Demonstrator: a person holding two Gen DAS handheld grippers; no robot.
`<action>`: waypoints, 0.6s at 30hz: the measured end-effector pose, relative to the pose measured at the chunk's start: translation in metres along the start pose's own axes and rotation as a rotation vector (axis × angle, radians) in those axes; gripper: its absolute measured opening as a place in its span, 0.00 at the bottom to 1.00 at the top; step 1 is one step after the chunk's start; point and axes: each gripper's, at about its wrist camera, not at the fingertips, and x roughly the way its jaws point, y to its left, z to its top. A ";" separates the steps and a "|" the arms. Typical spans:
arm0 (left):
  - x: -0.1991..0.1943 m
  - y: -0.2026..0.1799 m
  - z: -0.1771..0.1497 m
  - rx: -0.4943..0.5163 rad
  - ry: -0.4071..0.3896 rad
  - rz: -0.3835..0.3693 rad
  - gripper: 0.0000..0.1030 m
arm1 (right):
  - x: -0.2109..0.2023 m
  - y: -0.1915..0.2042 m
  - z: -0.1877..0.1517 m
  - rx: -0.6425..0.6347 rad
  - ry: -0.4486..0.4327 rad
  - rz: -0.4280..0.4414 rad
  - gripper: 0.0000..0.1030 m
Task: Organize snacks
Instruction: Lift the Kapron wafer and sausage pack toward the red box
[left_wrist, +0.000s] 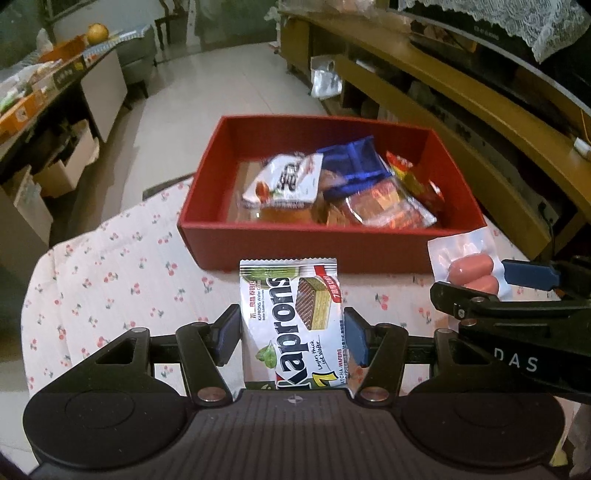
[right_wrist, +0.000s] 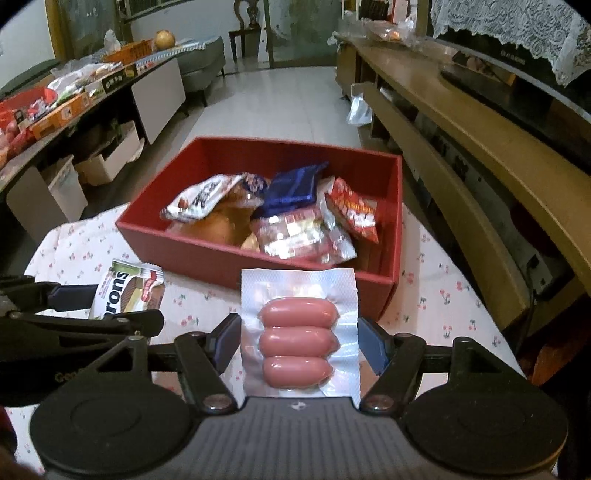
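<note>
Red box (left_wrist: 332, 243) sits on the cherry-print cloth (left_wrist: 110, 280), already part full of packets. Both my loads hang just in front of its near wall, lifted off the cloth.

My left gripper (left_wrist: 291, 334) is clenched on the Kaprons wafer pack (left_wrist: 291, 306), pads on its two long edges. I'd judge it light, with crisp, slick foil and brittle wafers inside, so side edges and a mild squeeze suit it.

My right gripper (right_wrist: 297, 341) grasps the sausage pack (right_wrist: 299, 332) by its flat film margins. I'd judge it denser, with soft sausages and slippery vacuum film; the sealed border is the place to hold it.

Left view shows the wafer label whole, only two sausages. Right view shows all three sausages plus more of the box's right-hand packets, wafer pack half hidden.
</note>
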 end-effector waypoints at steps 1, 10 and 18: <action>0.000 0.000 0.003 0.001 -0.005 0.002 0.62 | 0.000 0.000 0.002 0.005 -0.007 -0.001 0.79; 0.002 0.000 0.027 -0.004 -0.048 0.012 0.62 | 0.001 -0.006 0.024 0.052 -0.051 -0.003 0.79; 0.009 0.001 0.045 -0.018 -0.068 0.023 0.62 | 0.009 -0.010 0.042 0.070 -0.071 0.000 0.79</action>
